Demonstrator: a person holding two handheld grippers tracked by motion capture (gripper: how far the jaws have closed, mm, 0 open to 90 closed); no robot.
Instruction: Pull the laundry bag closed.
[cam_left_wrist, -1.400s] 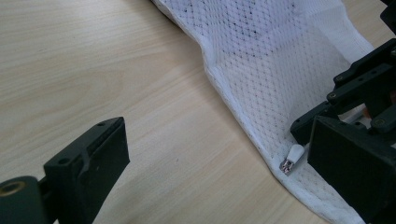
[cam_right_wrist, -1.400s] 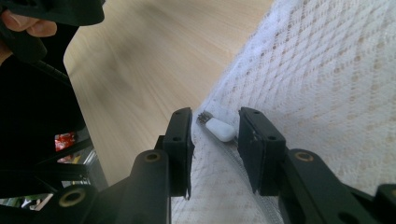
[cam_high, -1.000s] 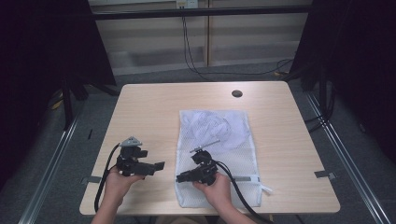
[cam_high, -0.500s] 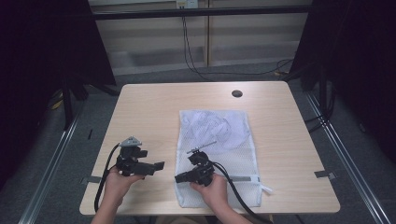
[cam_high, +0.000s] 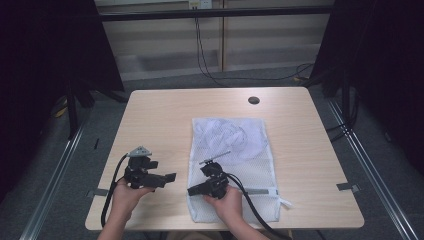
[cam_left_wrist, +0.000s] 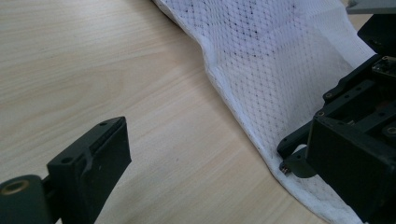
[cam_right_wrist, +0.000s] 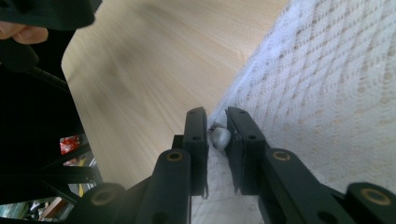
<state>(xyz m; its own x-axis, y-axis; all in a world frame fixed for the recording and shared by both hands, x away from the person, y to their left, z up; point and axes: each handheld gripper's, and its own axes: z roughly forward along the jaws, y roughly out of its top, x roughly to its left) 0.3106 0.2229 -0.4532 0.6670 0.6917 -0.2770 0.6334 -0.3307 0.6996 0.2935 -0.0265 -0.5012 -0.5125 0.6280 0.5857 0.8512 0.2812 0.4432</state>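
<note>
— What was in the white mesh laundry bag (cam_high: 235, 165) when you looked?

— I saw a bunched pale garment (cam_high: 227, 136) inside it, up at the far end; the near half lay flat and looked empty. The bag rested on the right-centre of the light wooden table (cam_high: 160, 120), long side running near to far.

— And the right gripper (cam_right_wrist: 216, 128)?

— Its jaws had just been closing and stood nearly pressed together, pinching a small grey zipper pull (cam_right_wrist: 220, 137) at the bag's left edge, close to the near corner. From the high view I had that right gripper (cam_high: 196, 190) lying across the bag's near-left part, pointing left.

— The left one?

— The left gripper (cam_high: 170, 178) sat spread wide over bare wood, just left of the bag, holding nothing. In its own view one black jaw rose at lower left, with the bag's hem (cam_left_wrist: 243, 126) beyond it.

— Textures?

— Fine diamond netting with a thicker woven hem, soft and slightly rumpled. The tabletop was smooth pale woodgrain with rounded corners and a dark round grommet (cam_high: 253, 100) near the far edge.
</note>
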